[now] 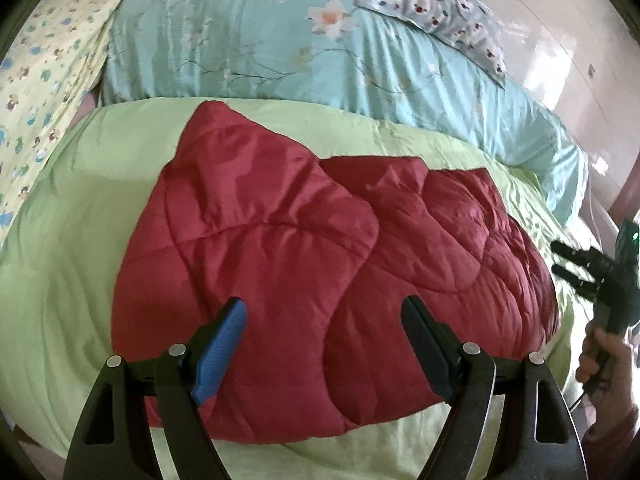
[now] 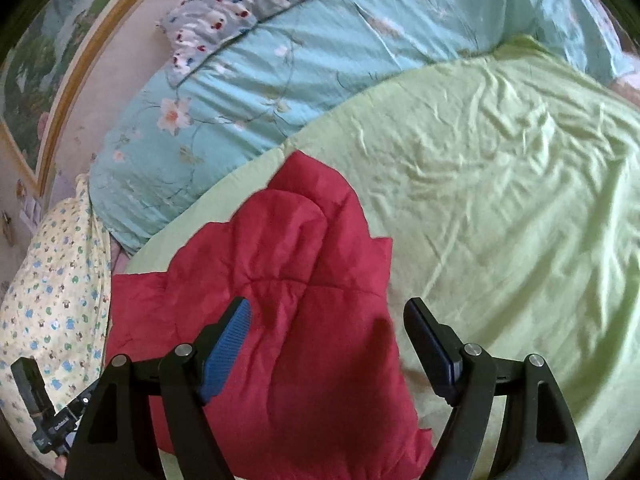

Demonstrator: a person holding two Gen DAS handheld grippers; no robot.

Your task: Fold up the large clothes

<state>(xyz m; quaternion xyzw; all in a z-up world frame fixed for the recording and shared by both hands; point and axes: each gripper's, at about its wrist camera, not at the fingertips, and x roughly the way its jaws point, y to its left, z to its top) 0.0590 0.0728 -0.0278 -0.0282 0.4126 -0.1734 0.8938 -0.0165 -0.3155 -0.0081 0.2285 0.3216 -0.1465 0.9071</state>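
A dark red quilted garment lies folded into a thick bundle on the light green bed sheet. My left gripper hovers over its near edge, jaws wide apart and empty. In the right wrist view the same red garment fills the lower middle, and my right gripper hangs open above its right part with nothing between the fingers. The right gripper also shows at the right edge of the left wrist view, held by a hand. The left gripper's body peeks in at the lower left of the right wrist view.
A pale blue floral quilt lies across the back of the bed. A grey flowered pillow sits on it. A yellow patterned pillow lies at the left. A framed picture hangs on the wall. Wrinkled green sheet spreads to the right.
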